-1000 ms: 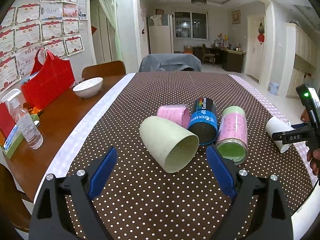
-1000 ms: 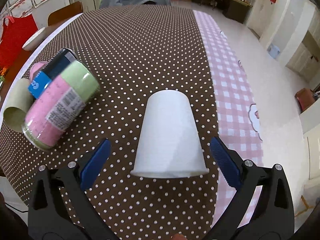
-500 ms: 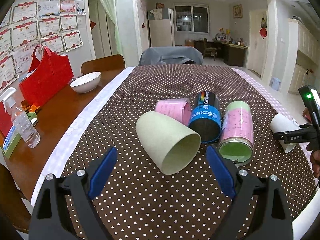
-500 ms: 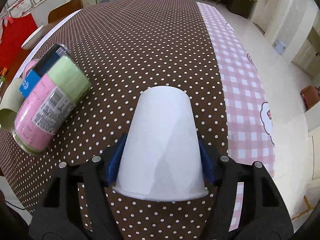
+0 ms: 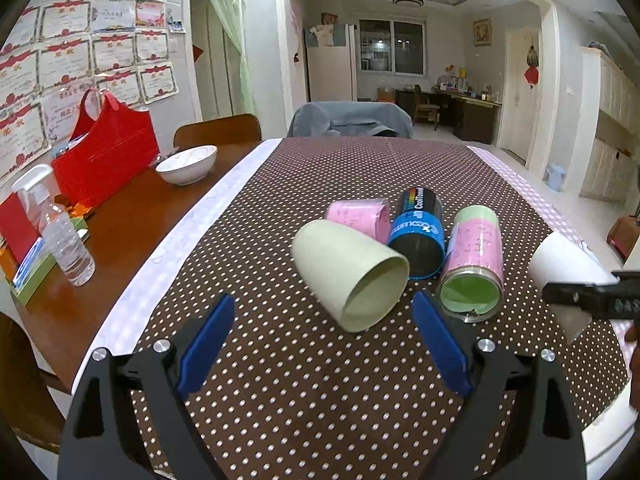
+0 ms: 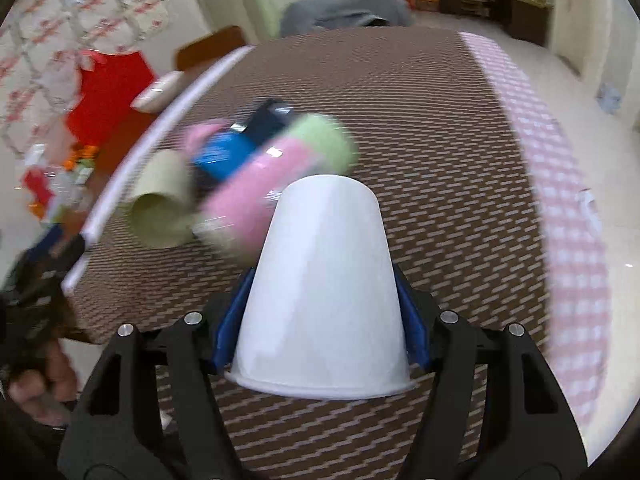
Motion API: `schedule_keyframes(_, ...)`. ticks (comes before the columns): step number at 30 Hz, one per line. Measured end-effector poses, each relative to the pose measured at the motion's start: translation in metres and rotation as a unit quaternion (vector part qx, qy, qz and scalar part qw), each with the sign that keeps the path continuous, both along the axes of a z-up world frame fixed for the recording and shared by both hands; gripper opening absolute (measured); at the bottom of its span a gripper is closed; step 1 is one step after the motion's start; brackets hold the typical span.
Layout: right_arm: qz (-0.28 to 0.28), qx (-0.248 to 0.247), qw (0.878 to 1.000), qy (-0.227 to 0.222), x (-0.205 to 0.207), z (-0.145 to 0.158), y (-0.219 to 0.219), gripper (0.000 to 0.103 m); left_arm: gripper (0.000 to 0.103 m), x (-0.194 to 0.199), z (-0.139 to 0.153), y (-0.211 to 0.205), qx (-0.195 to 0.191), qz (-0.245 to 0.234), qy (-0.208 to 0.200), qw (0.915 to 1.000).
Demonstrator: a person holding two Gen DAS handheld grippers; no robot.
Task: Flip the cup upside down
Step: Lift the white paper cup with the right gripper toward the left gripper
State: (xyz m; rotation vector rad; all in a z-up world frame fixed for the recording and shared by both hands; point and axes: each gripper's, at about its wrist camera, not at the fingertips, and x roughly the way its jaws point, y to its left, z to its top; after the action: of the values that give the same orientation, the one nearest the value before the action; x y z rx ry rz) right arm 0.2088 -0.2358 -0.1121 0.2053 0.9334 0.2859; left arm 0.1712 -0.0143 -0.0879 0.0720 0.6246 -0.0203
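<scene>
A white paper cup [image 6: 320,292] is clamped between the blue pads of my right gripper [image 6: 322,316], which is shut on it near its wide rim; the cup's base points away from the camera. In the left wrist view the same cup [image 5: 560,260] shows at the far right, held above the dotted cloth. My left gripper [image 5: 320,336] is open and empty, low over the table, just short of a pale green cup [image 5: 348,272] lying on its side with its mouth toward the camera.
A pink cup [image 5: 358,216], a black and blue can [image 5: 418,236] and a pink and green jar [image 5: 474,264] lie on the brown dotted tablecloth [image 5: 280,360]. A bowl [image 5: 187,164], a red bag [image 5: 106,152] and a spray bottle [image 5: 60,228] stand at the left.
My right gripper closed on the white cup and lifted it, swinging fast so its view blurs. My left gripper stayed open and barely moved.
</scene>
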Motion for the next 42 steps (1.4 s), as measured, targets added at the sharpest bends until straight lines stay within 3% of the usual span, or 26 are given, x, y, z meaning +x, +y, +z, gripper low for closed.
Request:
schedule_keyframes(7,0.014,0.031,0.999,-0.014,-0.028,-0.003,0.047,0.065,0.089,-0.026,0.003,0.019,-0.006,0.018,-0.009,0.9998)
schedule_keyframes(17,-0.034,0.009,0.999,-0.016,-0.018,-0.027,0.070,0.060,0.089,-0.051,0.008,0.032,-0.014,0.033,-0.020,0.9991)
schedule_keyframes(22,-0.039,0.029,0.998,-0.029,-0.020,-0.026,0.063,0.061,0.089,-0.054,0.008,0.034,-0.012,0.036,-0.019,0.9991)
schedule_keyframes(29,-0.052,0.052,0.994,-0.076,-0.044,0.002,0.040,0.092,0.089,-0.058,0.010,0.024,-0.005,0.024,-0.019,0.9995)
schedule_keyframes(42,-0.069,0.051,0.991,-0.101,-0.076,0.025,0.014,0.097,0.089,-0.080,0.027,-0.001,0.005,0.008,-0.023,0.9997)
